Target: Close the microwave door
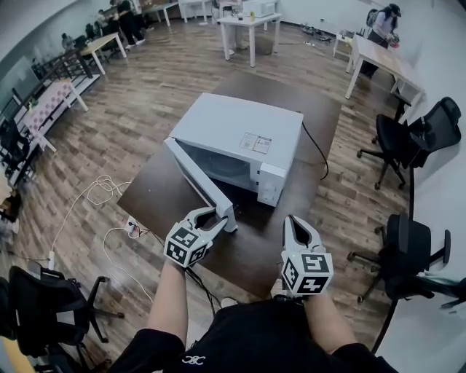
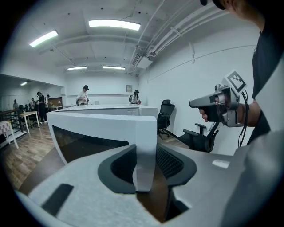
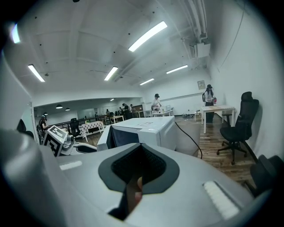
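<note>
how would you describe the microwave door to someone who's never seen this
On the dark brown table sits a white microwave. Its door is the long white panel with a dark window, swung out from its front, its free end between the left gripper's jaws.

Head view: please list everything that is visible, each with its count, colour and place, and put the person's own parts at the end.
white boxy microwave oven: one, white, middle of the table
microwave door: one, white frame with dark window, swung open towards the person
dark brown table: one, centre of the room
black power cable: one, running from the microwave's right side
black office chairs: at least three, two at right, one at lower left
white cables: a few, on the wooden floor, left
white tables: at least two, far end
people: several, far away
left gripper: one, grey, closed on the door's free edge
right gripper: one, grey, shut, empty
</note>
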Available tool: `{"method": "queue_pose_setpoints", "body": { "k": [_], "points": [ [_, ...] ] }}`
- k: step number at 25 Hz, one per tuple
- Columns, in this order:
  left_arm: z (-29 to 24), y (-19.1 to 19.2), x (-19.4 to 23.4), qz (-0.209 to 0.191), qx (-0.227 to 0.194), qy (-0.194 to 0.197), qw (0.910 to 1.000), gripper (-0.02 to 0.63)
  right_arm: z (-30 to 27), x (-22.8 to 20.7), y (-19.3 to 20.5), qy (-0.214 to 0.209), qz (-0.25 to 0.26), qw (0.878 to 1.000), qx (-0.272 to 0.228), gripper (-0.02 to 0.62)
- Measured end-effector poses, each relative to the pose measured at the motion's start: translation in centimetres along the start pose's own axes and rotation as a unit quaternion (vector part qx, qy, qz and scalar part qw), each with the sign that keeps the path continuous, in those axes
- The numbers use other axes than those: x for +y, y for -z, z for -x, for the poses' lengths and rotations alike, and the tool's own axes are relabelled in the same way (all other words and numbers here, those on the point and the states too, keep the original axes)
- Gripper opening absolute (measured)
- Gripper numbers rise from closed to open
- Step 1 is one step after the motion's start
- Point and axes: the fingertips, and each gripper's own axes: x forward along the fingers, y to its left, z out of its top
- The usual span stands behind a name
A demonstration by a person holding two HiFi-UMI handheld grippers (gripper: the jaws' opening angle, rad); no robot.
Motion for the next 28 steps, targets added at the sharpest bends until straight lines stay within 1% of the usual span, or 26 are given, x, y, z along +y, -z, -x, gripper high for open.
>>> {"method": "queue_pose_setpoints", "body": {
  "k": [5,14,28],
  "points": [
    [-2.2,-0.9,0.0,0.004,0.008,-0.007,0.9999,0.144,0.3,-2.2,0.1,0.008,-0.006,1.0,0.001,0.009],
    [-7.0,-3.1,0.5,0.02,0.005,-0.044,0.9988,0.141,0.5,-5.7,-0.1,0.021,-0.019,1.0,-0.001,0.009],
    [-11.7,-5.3,2.0,0.044,-0.003,-0.071,0.9965,0.144,0.1,-9.9,-0.8,0.031,-0.03,0.999,-0.003,0.009]
  ]
}}
